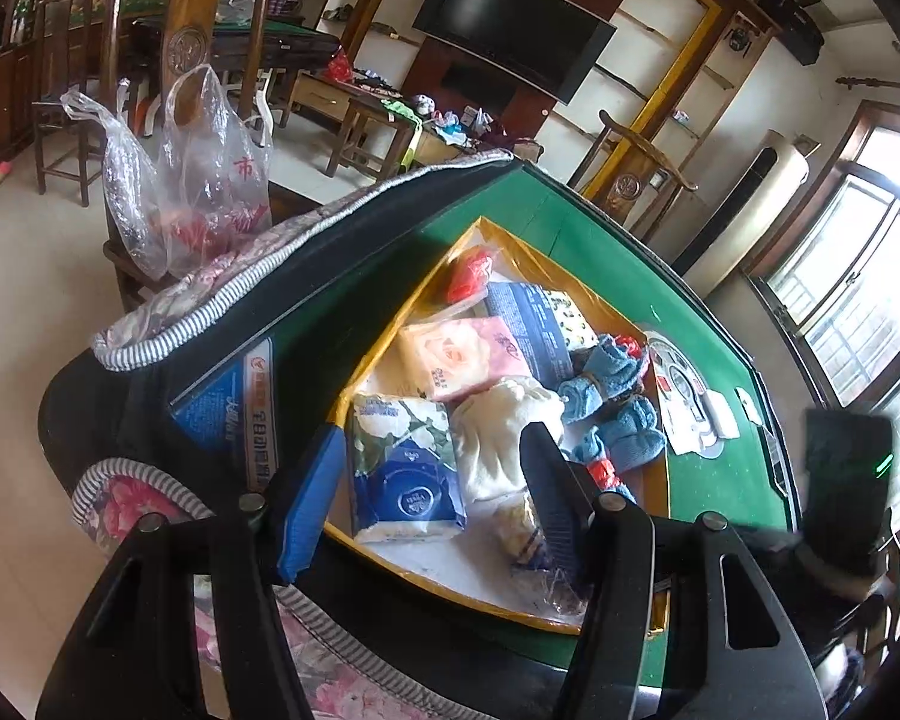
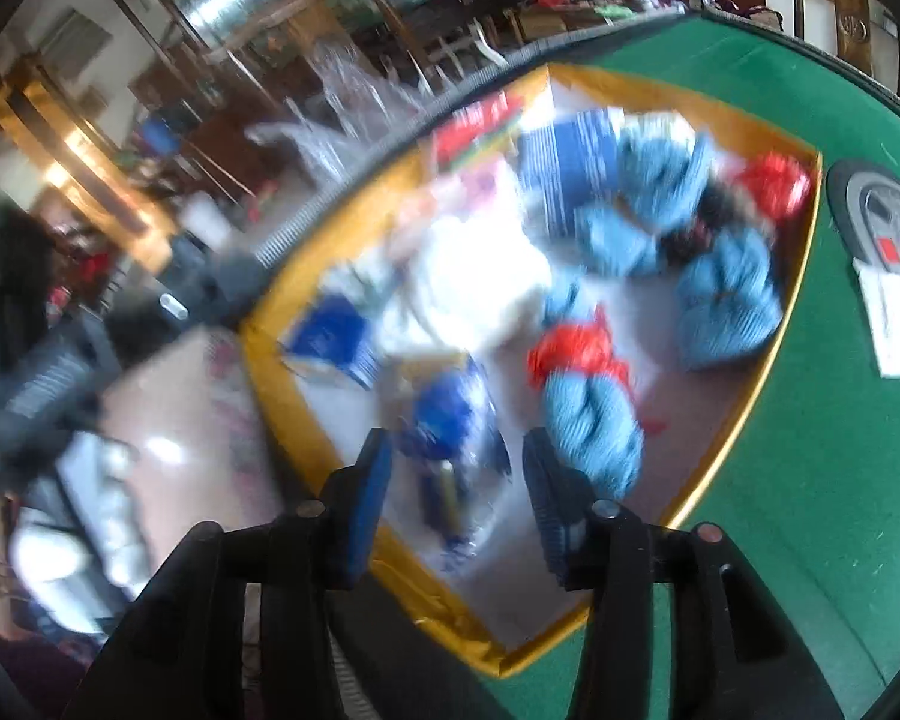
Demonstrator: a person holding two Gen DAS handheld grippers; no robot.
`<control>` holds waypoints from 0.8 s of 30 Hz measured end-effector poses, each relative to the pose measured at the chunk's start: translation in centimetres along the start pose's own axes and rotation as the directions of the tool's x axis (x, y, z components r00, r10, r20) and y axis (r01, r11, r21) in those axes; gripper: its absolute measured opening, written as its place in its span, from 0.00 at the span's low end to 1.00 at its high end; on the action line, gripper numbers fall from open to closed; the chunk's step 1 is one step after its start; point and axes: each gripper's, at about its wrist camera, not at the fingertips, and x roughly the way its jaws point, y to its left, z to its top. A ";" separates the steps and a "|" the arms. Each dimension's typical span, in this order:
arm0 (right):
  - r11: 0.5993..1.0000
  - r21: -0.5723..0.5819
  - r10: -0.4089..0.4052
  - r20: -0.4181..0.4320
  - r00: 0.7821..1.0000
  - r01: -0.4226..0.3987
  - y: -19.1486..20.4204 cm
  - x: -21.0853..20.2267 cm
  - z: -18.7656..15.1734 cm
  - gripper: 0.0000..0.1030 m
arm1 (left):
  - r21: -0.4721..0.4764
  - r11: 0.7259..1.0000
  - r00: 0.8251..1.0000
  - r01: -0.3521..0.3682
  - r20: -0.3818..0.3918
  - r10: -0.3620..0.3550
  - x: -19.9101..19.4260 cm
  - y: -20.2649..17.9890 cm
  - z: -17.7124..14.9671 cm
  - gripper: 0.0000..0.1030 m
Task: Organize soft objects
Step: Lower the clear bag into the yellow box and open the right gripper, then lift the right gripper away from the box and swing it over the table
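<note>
At the far left of the left wrist view, two clear plastic bags (image 1: 186,180) stand on a wooden chair beside the green table (image 1: 570,228). Next comes the striped, floral-lined edge of a dark bag (image 1: 222,264) lying along the table's left side, with a blue printed pack (image 1: 234,408) inside it. Right of that sits the yellow-rimmed box (image 1: 390,312) holding the soft things: a floral tissue pack (image 1: 405,468) near the front left, a pink tissue pack (image 1: 456,360) behind it, a cream cloth bundle (image 1: 498,432) in the middle, and blue knitted rolls (image 1: 618,414) with red bands toward the right wall. The left gripper (image 1: 435,510) hovers over the box's near edge with its jaws spread wide and nothing between them; the floral tissue pack shows through the gap. Farther right, a round grey panel (image 1: 678,378) with white cards lies on the felt. The right wrist view is heavily blurred. The box (image 2: 807,276) fills its centre, with a blue-and-white packet (image 2: 450,414) just ahead of the right gripper (image 2: 459,492), whose jaws are parted and empty. A blue roll with a red band (image 2: 594,420) lies just beside the right finger, more blue rolls (image 2: 726,294) sit toward the box's far right, and the table (image 2: 810,480) stretches beyond.
</note>
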 end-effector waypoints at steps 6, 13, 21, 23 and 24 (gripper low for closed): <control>0.993 0.089 0.065 0.122 0.990 -0.076 -1.2 -3.4 6.5 0.58 | 0.001 1.000 1.000 -0.009 -0.002 0.009 0.3 0.7 0.0 0.58; 0.867 0.264 0.426 0.047 0.904 -0.422 -0.5 4.9 14.0 0.59 | -0.001 1.000 1.000 -0.007 -0.027 0.007 0.6 1.7 -0.5 0.58; 0.841 0.401 0.387 0.026 0.922 -0.364 -2.8 12.1 15.1 0.59 | -0.027 0.999 0.999 -0.027 -0.033 0.026 0.5 3.9 -0.2 0.58; 0.837 0.433 0.347 0.053 0.937 -0.334 -4.6 12.3 15.5 0.59 | -0.034 0.999 0.999 -0.029 -0.038 0.028 0.8 4.2 -0.2 0.58; 0.837 0.441 0.336 0.053 0.940 -0.324 -5.2 12.5 15.7 0.59 | -0.037 0.999 0.999 -0.027 -0.043 0.026 1.0 4.3 -0.2 0.58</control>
